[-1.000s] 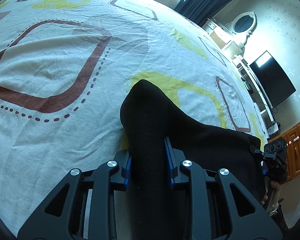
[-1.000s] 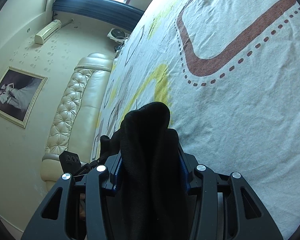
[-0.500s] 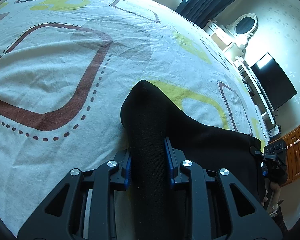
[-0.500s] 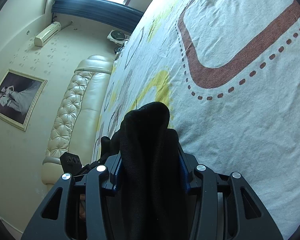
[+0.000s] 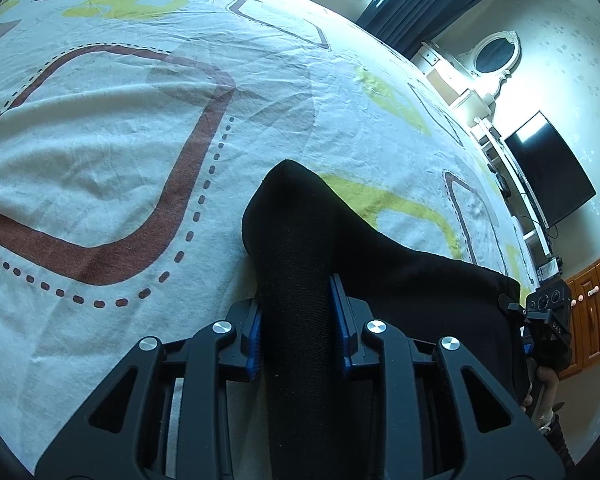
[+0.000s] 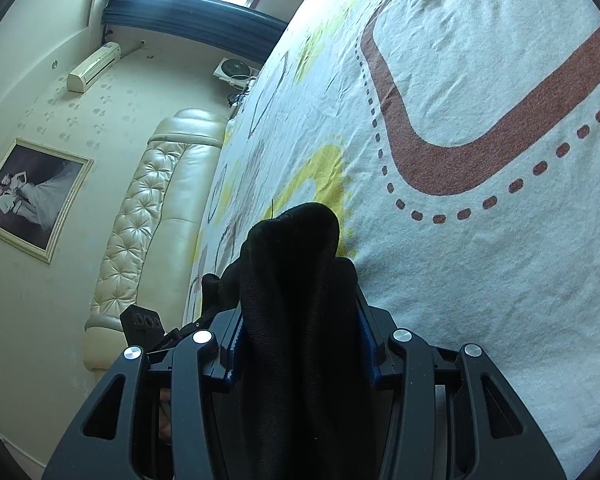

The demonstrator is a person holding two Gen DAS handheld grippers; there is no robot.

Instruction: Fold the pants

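Left claw [image 5: 298,332] is closed on a bunched fold of the black pants [image 5: 380,264]; right claw [image 6: 300,340] likewise clamps a bunched fold of the same garment; the pants span between both claws, held over the patterned bed sheet [image 5: 120,140]; contact with the sheet cannot be determined.

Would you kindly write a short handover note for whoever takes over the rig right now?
Left gripper: shut on a bunched edge of the black pants.
Right gripper: shut on another bunch of the same pants.
Both hold the fabric lifted over the patterned bedsheet; the cloth spans between them.
Done: both ends gripped.
Left: lay the pants down, complete the fold, release. How many folds are already made cannot be told.
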